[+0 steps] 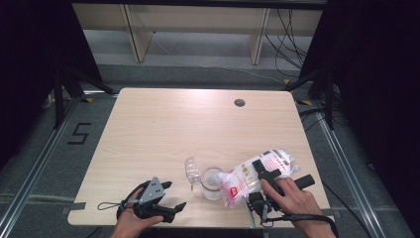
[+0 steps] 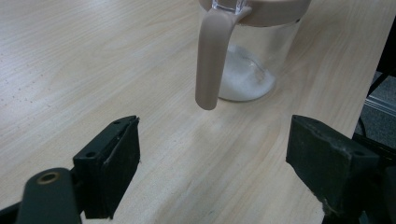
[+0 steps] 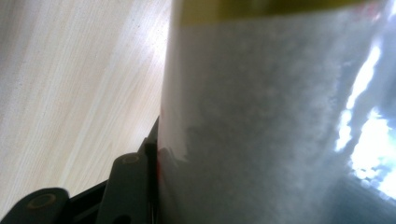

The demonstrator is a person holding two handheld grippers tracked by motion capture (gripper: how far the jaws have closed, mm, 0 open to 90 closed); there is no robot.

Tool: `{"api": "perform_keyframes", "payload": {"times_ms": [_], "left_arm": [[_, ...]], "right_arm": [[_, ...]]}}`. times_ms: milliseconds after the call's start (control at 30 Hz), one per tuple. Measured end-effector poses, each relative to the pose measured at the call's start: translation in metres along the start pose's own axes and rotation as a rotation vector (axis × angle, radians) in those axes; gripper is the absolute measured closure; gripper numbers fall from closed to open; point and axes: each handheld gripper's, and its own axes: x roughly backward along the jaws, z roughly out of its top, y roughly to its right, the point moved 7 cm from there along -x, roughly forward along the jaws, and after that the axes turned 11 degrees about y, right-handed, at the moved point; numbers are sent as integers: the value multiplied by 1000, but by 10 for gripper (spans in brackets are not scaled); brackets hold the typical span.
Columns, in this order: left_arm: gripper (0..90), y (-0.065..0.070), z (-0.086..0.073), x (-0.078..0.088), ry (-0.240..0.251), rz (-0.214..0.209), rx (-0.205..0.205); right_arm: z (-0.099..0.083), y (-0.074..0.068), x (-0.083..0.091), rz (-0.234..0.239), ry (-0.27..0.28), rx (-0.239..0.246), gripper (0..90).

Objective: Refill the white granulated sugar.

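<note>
Near the front edge of the table (image 1: 163, 119), at about five o'clock from its middle, the right gripper (image 1: 265, 171) pinches a plastic bag (image 1: 252, 176) of white grains and holds it tilted, with the mouth just over the glass jar (image 1: 212, 183). Some white grains already lie in the bottom of the jar. Its clear lid (image 1: 192, 171) stands open at nine o'clock from it. The left gripper (image 1: 171, 198) rests at eight o'clock from the jar, jaws spread and holding nothing. I think the grains may spill beside the jar if the soft bag sags or tilts too fast, because nothing steadies the jar.
</note>
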Motion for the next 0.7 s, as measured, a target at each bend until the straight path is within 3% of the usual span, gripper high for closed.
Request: {"api": "perform_keyframes", "payload": {"times_ms": [67,233,467,500,533,633,667,700], "left_arm": [[172,3,1,-2,29,-10,25],[172,0,0,-1,10,-3,5],[172,3,1,-2,26,-7,26],[172,3,1,-2,32,-10,32],[172,0,0,0,5,-1,0],[172,0,0,0,6,-1,1],[172,0,0,0,0,0,0],[172,3,1,-2,26,-7,27]], "right_arm": [[0,-1,0,1,-2,-6,530],[0,-1,0,2,-2,-11,530],[-1,-1,1,2,-3,-23,531],[-1,0,1,0,1,-11,531],[-1,0,1,1,-2,-10,531],[-1,-1,1,-4,-5,-16,531],[0,2,1,-7,-1,13,532],[1,2,1,-7,0,20,532]]}}
